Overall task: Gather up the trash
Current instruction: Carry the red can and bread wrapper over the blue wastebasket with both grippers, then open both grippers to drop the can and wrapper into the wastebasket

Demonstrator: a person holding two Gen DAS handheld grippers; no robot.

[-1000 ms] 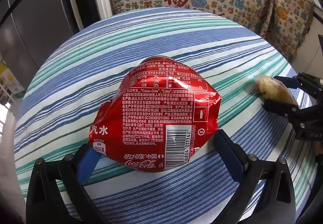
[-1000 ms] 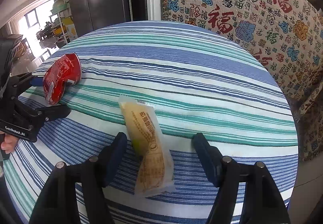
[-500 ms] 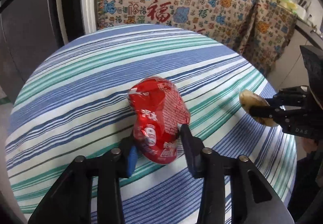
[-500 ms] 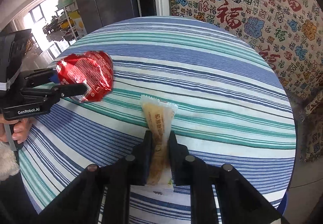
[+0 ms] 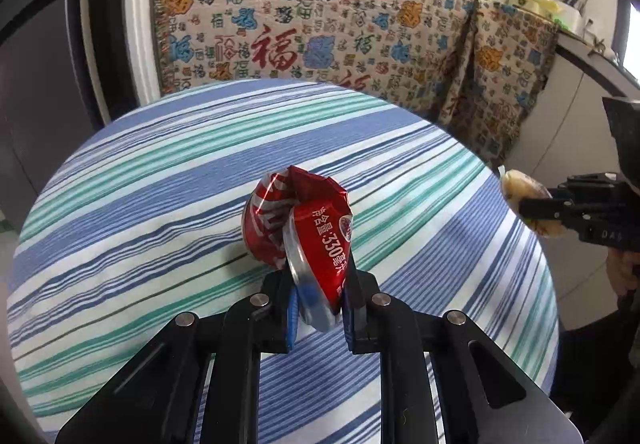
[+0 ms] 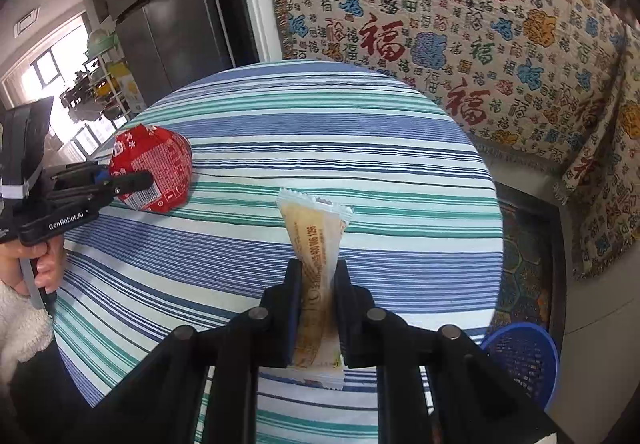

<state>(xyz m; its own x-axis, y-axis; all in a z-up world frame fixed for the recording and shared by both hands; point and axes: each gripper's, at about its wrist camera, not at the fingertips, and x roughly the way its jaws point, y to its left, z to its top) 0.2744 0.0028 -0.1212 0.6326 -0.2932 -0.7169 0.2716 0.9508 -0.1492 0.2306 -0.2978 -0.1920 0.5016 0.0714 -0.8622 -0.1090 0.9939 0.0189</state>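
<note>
The left gripper (image 5: 318, 306) pinched a crushed red can (image 5: 304, 222); the right gripper (image 6: 318, 310) pinched a snack wrapper (image 6: 316, 244) above the bench (image 6: 360, 132).

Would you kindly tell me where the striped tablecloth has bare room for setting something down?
Nearly all of the striped tablecloth is bare, especially the far half toward the patterned blanket. Only the near edge is crowded: left claw grips the crushed cola can, right claw the snack wrapper.

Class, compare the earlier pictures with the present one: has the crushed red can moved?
Yes. The crushed red can lay flat on the striped tablecloth; now it stands on edge, pinched in the left tongs and lifted clear of the stripes.
</note>
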